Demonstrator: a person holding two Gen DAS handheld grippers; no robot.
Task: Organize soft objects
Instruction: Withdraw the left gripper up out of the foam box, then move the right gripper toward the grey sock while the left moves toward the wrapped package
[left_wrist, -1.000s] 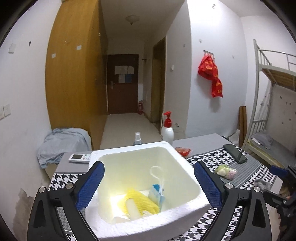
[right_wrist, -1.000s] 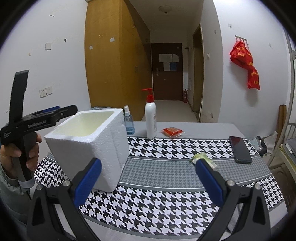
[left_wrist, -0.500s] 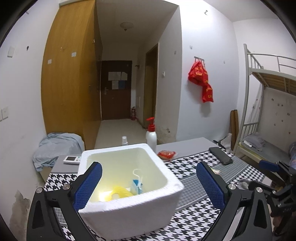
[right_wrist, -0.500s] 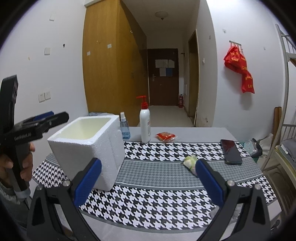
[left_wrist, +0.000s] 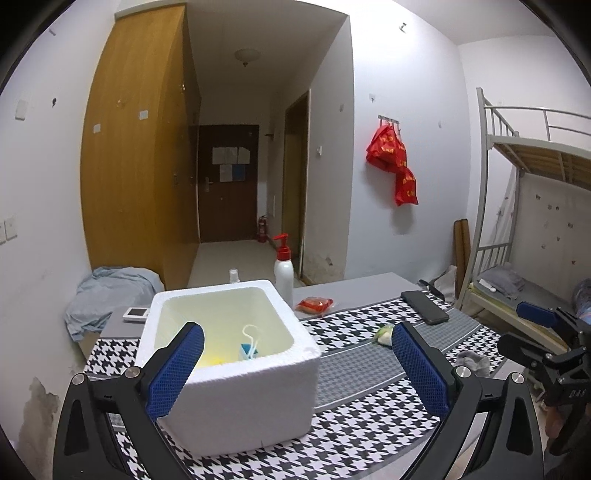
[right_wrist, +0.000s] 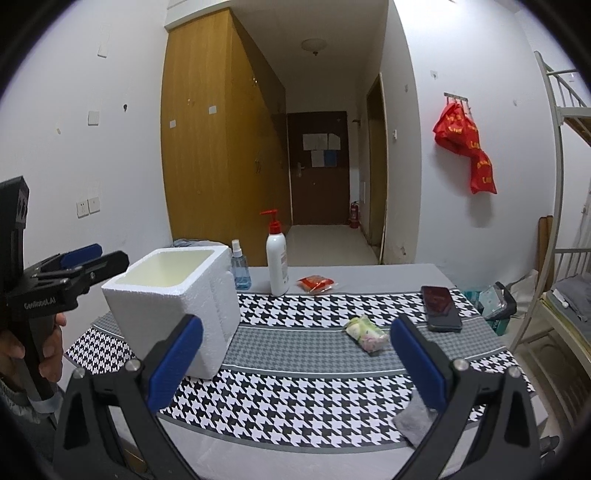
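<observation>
Hovering: right gripper (right_wrist: 295, 354) above the near table edge, jaws wide apart, nothing between them; left gripper (left_wrist: 297, 363) likewise spread and empty, straddling the near wall of the foam box (left_wrist: 236, 373)

Nearest soft thing: grey cloth scrap (right_wrist: 415, 415) on the near right of the houndstooth tablecloth (right_wrist: 288, 402); part hidden behind the right gripper's right finger; limp, crumpled, no clear long axis

Next soft thing: pale green-and-pink bundle (right_wrist: 365, 330) on the grey stripe, ahead and to the right of the right gripper's centre line; long axis slanted, near end to the right, far end to the left; looks squashy, wrapped or knitted, cannot tell which

Nearer hand: the right, by a good margin on both pieces; the left sits at the box, well apart from them

Key relation: both loose pieces lie right of the box, so a pick by the right gripper and a carry leftward seems the likely move; jaws probably best set across the bundle's short side

Foam box: white, pebbly, thick-walled, open top; holds something yellow (left_wrist: 214, 360) and a blue-and-white item with a cord loop (left_wrist: 249, 345)

Farther: black phone (right_wrist: 441, 308), flat and rigid; red packet (right_wrist: 317, 283); pump bottle (right_wrist: 277, 267); small spray bottle (right_wrist: 241, 269) just behind the box
</observation>
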